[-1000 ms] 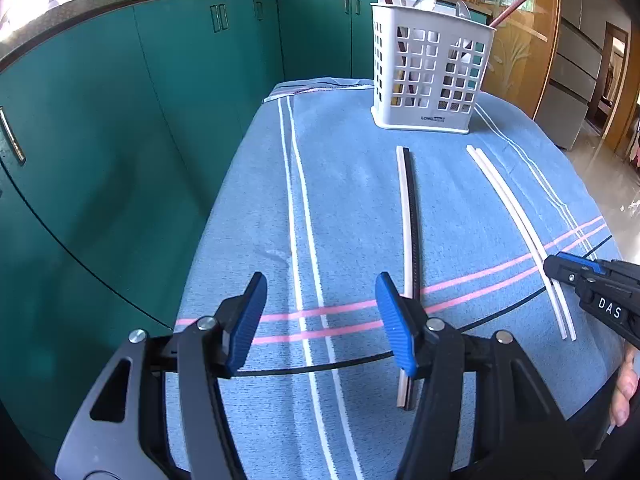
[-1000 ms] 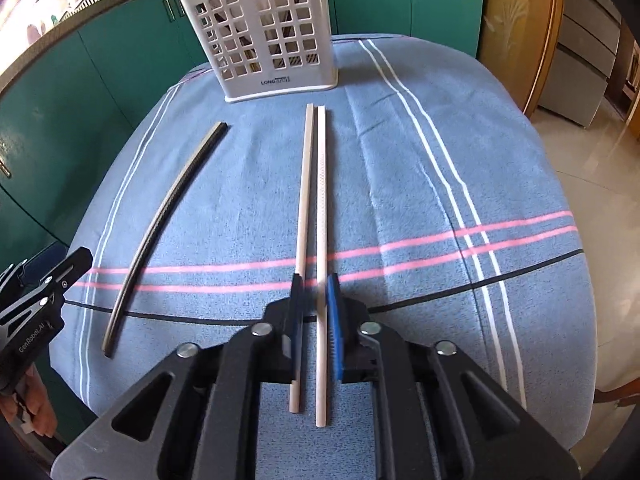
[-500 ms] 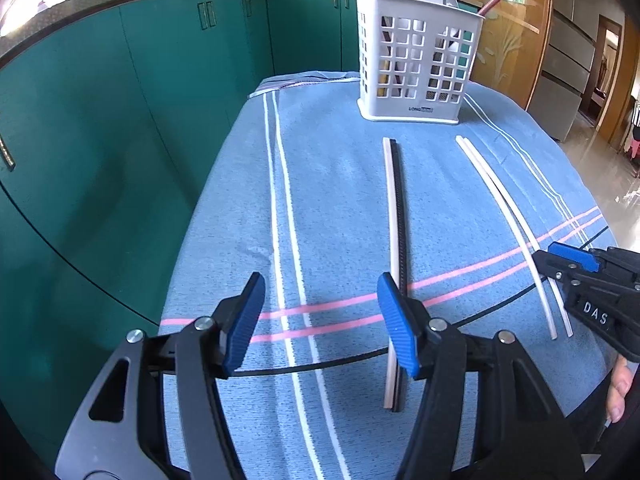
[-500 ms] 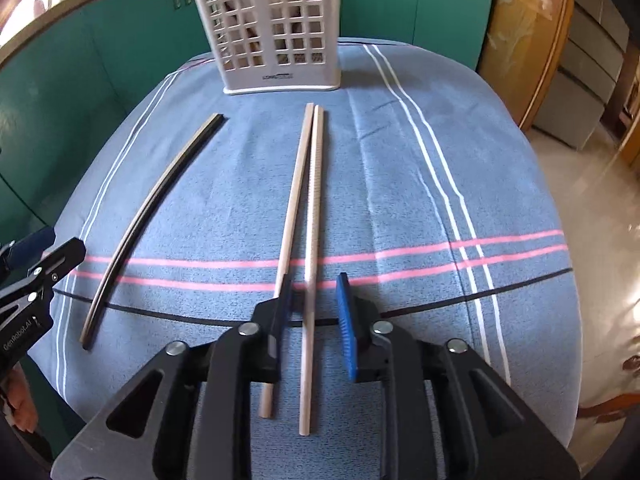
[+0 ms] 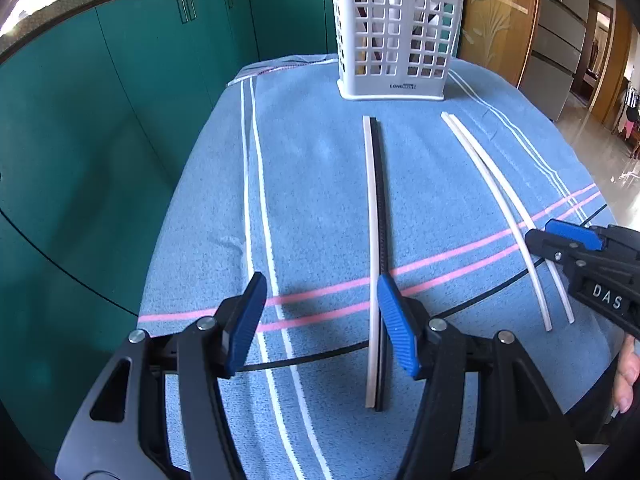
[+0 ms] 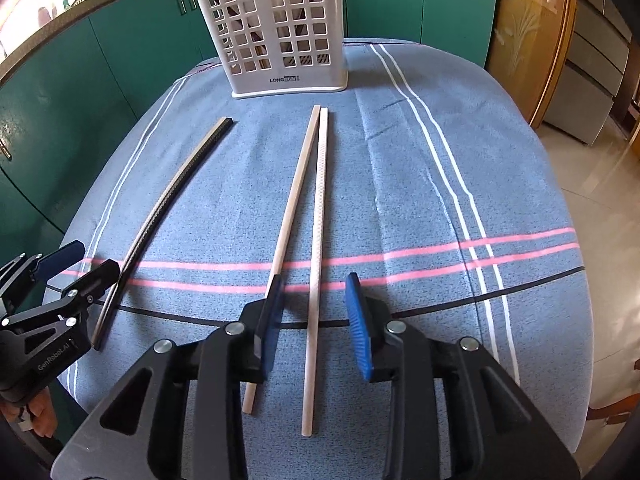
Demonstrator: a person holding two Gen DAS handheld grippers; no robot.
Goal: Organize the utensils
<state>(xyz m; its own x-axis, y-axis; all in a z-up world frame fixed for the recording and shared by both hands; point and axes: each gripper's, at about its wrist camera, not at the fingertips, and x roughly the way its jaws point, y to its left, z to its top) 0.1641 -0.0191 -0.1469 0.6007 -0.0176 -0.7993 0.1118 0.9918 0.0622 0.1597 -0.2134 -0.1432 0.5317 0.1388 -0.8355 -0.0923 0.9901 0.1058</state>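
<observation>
**Right wrist view: pale chopsticks lie under the open right hand-held gripper, basket straight ahead**

Right wrist view shows the pale chopstick pair [image 6: 316, 216] lying on the blue striped cloth [image 6: 420, 200] of the desk; their long axis runs away from the camera, far tips pointing at the white utensil basket [image 6: 276, 28], near ends down beside the right hand-held gripper [image 6: 316, 316]; the two sticks touch at the far end and spread apart toward the near end. That gripper is open and holds nothing; the right-hand stick passes between its blue pads, while the left-hand stick runs behind the left pad [image 6: 272, 320], so whether it sits inside the gap I cannot tell.

Left of this pair lies a second pair, one light and one black [image 5: 378, 248], side by side and touching, also pointing at the basket; the left hand-held gripper [image 5: 320, 316] is wide open and empty, with the near part of this pair just beside its right pad [image 5: 396, 320] rather than centred.

By my reading, each gripper is nearer its own pair; the coming move turns on the sticks lying lengthwise along the fingers, so a close across the shafts needs both sticks inside the gap. The basket already holds some utensils, too blurred to name; green cabinets [image 5: 120, 120] stand beyond the desk.
</observation>
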